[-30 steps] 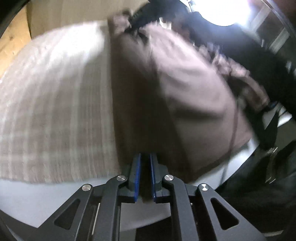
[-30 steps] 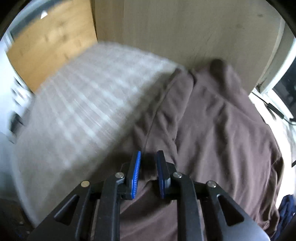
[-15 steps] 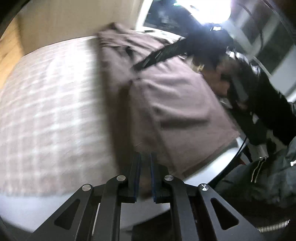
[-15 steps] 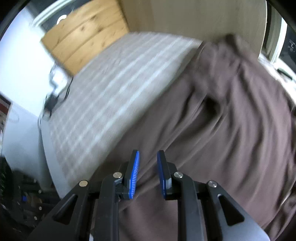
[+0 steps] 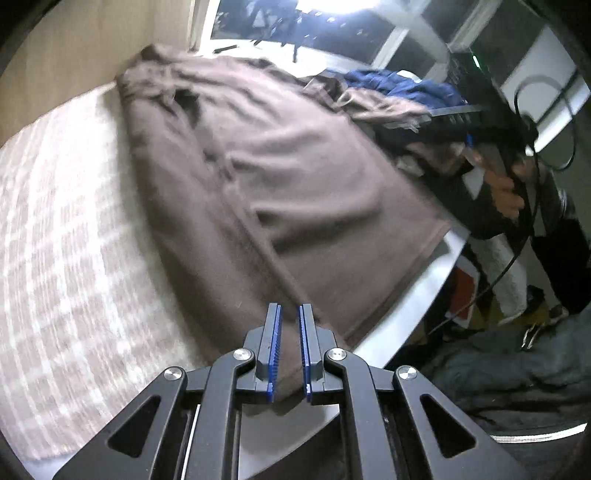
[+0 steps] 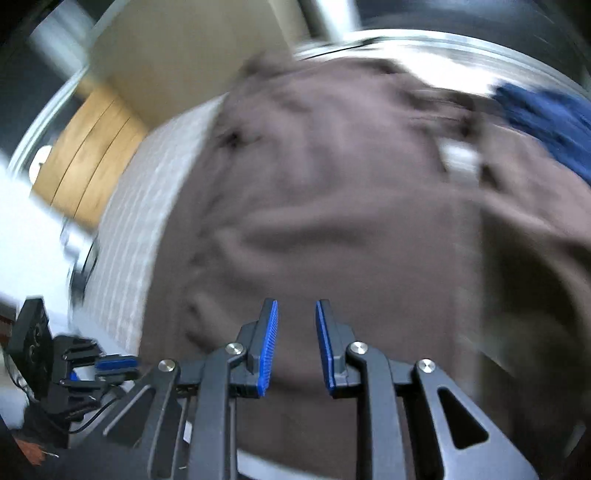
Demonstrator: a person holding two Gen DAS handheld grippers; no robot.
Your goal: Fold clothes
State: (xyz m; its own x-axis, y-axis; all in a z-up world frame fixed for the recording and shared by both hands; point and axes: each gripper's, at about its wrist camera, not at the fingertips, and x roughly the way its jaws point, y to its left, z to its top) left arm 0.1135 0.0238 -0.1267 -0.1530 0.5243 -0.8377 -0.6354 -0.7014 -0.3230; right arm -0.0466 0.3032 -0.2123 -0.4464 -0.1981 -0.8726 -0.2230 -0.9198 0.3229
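Brown garment [image 5: 280,177] apparently lies lengthwise, near-to-far.

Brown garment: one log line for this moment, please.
left gripper: shut on brown garment hem | right gripper: open, above garment | bed: plaid cover

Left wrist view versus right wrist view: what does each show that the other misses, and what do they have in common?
Only the left wrist view shows the person's hand on the right gripper's handle, a black cable and the window.

Only the right wrist view shows the wooden panel and the left gripper seen from outside, low at the left edge.

Both show the brown garment spread on the plaid bed cover, with the blue garment beyond it. The picture in the right wrist view is heavily blurred.
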